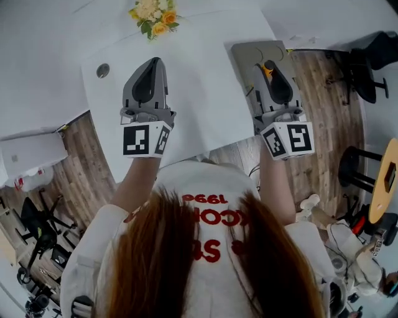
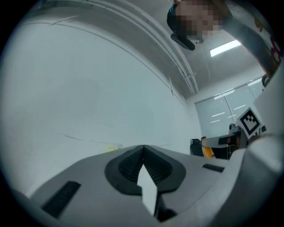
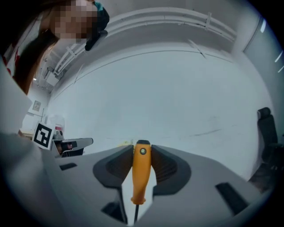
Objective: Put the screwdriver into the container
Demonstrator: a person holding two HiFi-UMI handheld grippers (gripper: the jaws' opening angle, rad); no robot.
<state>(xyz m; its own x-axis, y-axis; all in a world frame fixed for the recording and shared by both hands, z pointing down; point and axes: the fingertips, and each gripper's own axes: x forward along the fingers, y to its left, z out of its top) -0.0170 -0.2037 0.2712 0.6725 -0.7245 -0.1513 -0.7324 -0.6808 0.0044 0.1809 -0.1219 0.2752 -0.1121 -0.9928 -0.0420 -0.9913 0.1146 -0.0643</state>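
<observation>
While the jaws of my right gripper [image 3: 142,150] are clenched on the orange handle of the screwdriver [image 3: 140,177] (its shaft points back toward the camera), the jaws of the left gripper [image 2: 143,150] are pressed together on nothing. Both hang above the white bench [image 1: 199,99], the right over a grey container [image 1: 244,65]; flowers [image 1: 155,15] sit at the far edge.

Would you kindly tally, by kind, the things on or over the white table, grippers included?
Grippers: 2, the left gripper and the right gripper
Orange screwdriver: 1, clamped in the right gripper
Grey container: 1
Flower bunch: 1
Total: 5
</observation>
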